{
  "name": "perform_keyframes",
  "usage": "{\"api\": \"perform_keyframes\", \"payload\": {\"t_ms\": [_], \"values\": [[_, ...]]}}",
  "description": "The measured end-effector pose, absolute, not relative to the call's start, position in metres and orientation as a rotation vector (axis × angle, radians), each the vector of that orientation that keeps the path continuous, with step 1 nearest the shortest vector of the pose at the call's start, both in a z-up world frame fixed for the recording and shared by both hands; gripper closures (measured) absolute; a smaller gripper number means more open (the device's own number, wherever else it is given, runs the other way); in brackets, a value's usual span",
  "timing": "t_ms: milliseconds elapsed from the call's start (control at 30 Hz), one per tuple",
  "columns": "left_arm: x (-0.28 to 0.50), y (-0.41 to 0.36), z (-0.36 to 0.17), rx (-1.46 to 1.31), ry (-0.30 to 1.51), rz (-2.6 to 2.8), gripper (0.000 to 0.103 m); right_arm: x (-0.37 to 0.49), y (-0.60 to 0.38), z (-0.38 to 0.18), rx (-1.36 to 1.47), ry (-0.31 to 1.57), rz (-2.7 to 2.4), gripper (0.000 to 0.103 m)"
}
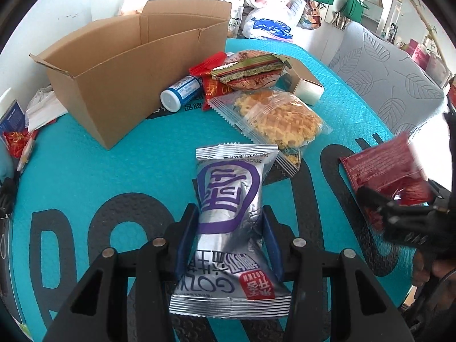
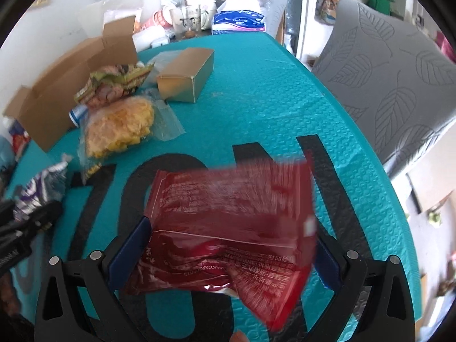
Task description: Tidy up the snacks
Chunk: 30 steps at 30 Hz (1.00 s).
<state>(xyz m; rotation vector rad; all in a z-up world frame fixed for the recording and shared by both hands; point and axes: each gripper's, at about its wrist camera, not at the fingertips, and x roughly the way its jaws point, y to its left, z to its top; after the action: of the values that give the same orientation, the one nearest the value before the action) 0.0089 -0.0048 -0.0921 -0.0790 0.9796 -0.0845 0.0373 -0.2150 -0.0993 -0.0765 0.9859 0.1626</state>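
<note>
My left gripper [image 1: 229,222] is shut on a silver and purple snack packet [image 1: 228,199], pinched at its middle above the teal mat. My right gripper [image 2: 230,242] is shut on a dark red snack packet [image 2: 228,222], which is blurred; it also shows at the right of the left wrist view [image 1: 382,168]. A clear packet of yellow crisp snack [image 1: 279,119] lies on the mat ahead, also in the right wrist view [image 2: 119,128]. A green and red packet [image 1: 250,71] lies behind it. An open cardboard box [image 1: 128,65] stands at the back left.
A white and blue bottle [image 1: 182,92] lies beside the box. A small gold carton [image 2: 185,78] sits on the teal mat [image 2: 256,99]. A grey leaf-patterned chair [image 2: 384,85] stands at the right edge. Bags and clutter fill the back.
</note>
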Motion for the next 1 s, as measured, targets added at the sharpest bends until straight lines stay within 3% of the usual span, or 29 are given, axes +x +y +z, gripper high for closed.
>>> {"api": "perform_keyframes", "payload": {"t_ms": [267,333,400,500,667,1000], "values": [[0.002,-0.002,-0.093,-0.079,0.959,-0.085,0.059,0.040,-0.213,-0.103,-0.089,0.970,0.153,0.000],[0.001,-0.001,-0.093,-0.078,0.955,-0.086,0.059,0.038,-0.212,-0.103,-0.091,0.954,0.158,0.005],[0.001,-0.001,-0.092,-0.074,0.959,-0.088,0.059,0.031,-0.210,-0.098,-0.100,0.919,0.183,0.036],[-0.001,0.003,-0.091,-0.093,0.964,-0.088,0.061,0.025,-0.203,-0.094,-0.111,0.907,0.219,0.059],[-0.006,0.016,-0.089,-0.131,0.965,-0.068,0.062,0.021,-0.201,-0.090,-0.029,0.905,0.307,0.068],[-0.017,0.033,-0.073,-0.136,0.933,-0.031,0.062,0.016,-0.170,-0.082,-0.039,0.906,0.454,0.072]]}}
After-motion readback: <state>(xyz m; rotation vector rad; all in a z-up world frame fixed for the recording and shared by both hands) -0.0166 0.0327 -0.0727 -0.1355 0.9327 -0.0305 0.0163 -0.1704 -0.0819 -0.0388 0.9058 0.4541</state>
